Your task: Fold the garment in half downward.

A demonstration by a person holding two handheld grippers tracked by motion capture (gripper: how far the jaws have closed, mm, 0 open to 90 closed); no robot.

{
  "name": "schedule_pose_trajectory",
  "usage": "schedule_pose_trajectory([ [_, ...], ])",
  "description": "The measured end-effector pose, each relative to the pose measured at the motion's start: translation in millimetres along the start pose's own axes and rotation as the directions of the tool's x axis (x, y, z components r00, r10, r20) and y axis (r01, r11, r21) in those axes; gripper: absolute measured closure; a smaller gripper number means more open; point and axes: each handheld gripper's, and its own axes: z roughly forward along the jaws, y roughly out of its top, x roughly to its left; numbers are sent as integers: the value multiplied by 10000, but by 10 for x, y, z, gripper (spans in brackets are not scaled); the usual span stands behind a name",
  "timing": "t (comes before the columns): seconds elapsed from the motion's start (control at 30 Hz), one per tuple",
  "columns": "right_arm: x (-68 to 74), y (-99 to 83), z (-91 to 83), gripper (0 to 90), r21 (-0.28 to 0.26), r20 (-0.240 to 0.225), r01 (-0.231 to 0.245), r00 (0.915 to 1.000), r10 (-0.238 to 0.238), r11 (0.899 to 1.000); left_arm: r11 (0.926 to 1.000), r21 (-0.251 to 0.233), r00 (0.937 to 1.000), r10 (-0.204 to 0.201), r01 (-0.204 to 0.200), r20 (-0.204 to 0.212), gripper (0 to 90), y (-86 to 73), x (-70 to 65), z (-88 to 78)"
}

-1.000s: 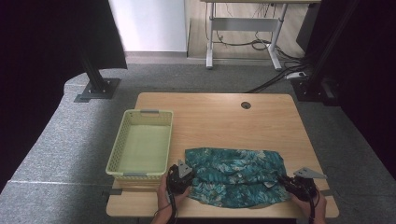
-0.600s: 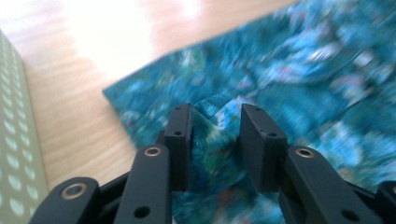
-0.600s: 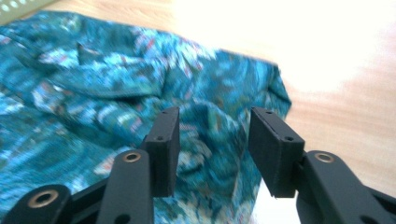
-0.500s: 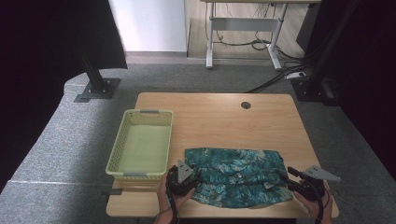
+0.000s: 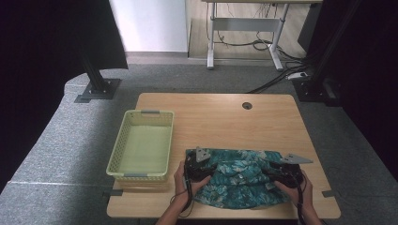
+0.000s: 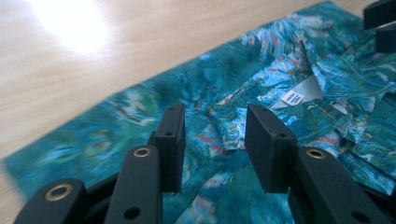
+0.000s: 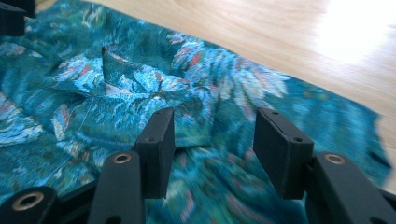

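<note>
Parted tongs (image 6: 212, 147) above teal shirt (image 6: 261, 93)

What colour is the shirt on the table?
The leafy-patterned shirt is teal and blue-green with small reddish flecks, clearest in the left gripper view.

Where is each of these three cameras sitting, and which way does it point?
High view: above the person's side, looking forward and down on the wooden table; both hands and tongs show.
Left gripper view: rides the left tongs, facing the teal leaf-print shirt.
Right gripper view: rides the right tongs, facing it too.
Shared: all three show the shirt.

Table glare, perhaps slight blur
</note>
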Motion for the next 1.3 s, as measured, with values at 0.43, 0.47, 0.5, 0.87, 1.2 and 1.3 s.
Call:
schedule_pose_trajectory([
  [0.43,98,81,309,443,846,93,3,10000,-11,9964,9929,1184,10000,55,-51,-29,569,45,-65,365],
  [0.47,98,78,323,441,896,114,-3,9999,-7,9960,9923,1232,10000,89,-85,-27,569,39,-70,378],
  [0.5,98,73,337,437,932,133,-1,9999,-12,9956,9919,1264,9999,114,-106,-51,567,31,-79,395],
  [0.87,173,-1,462,488,1215,434,366,9982,-421,9919,9943,974,9986,466,-441,-239,627,-72,-186,460],
  [1.2,322,1,455,727,1189,836,960,9908,-1063,9883,9898,499,9870,1370,-1332,-841,798,-139,-319,445],
  [1.3,337,4,450,770,1183,893,957,9903,-1066,9884,9907,457,9887,1315,-1284,-726,829,-138,-302,440],
])
